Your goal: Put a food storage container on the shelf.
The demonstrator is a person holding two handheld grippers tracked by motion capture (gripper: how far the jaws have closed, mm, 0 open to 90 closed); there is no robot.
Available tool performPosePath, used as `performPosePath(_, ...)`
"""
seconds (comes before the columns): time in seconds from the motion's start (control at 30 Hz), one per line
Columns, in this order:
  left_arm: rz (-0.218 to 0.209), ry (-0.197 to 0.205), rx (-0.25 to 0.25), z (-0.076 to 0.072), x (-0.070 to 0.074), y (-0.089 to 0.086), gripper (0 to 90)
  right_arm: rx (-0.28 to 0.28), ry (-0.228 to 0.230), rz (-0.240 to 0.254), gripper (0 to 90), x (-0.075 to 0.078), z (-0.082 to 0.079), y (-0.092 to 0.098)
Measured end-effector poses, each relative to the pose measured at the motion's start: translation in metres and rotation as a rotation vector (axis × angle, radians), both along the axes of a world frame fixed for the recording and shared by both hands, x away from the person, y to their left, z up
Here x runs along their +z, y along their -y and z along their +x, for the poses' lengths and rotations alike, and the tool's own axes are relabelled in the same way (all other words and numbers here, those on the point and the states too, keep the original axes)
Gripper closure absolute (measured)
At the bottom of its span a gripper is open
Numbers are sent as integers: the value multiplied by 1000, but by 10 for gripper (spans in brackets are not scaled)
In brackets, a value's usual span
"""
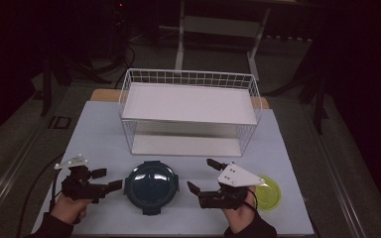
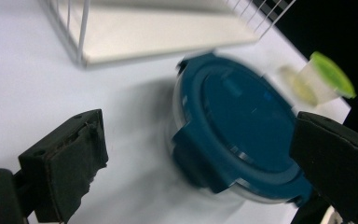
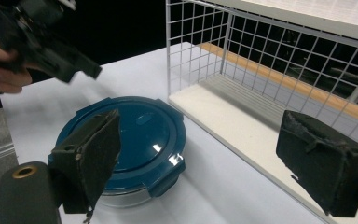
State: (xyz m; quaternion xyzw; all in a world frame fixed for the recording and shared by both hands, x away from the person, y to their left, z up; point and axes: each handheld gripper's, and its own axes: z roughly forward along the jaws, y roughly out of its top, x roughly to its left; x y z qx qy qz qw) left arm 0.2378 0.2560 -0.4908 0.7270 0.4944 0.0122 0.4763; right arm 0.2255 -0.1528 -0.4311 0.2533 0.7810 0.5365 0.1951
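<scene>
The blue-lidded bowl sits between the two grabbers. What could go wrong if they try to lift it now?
1. The round container is wide and smooth, so the open left gripper might slip off its lid clips.
2. The right gripper is open beside it, and the small green-lidded cup sits just behind that hand, so it could get knocked over.
3. The wire rack stands close behind; a lifted container might bump it.

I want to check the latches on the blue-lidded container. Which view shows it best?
The right gripper view: the blue-lidded container is sharp, its clips visible. The high view shows it small, from above; the left gripper view blurred.
</scene>
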Motion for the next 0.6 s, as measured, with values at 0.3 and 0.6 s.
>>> performPosePath(0.3, -191, -321, 16, 21, -34, -3, 213, -3, -22, -31, 101, -6, -5, -4)
performPosePath(0.6, -324, -440, -47, 30, -47, 1, 386, -3, -78, -62, 111, -13, -3, -7)
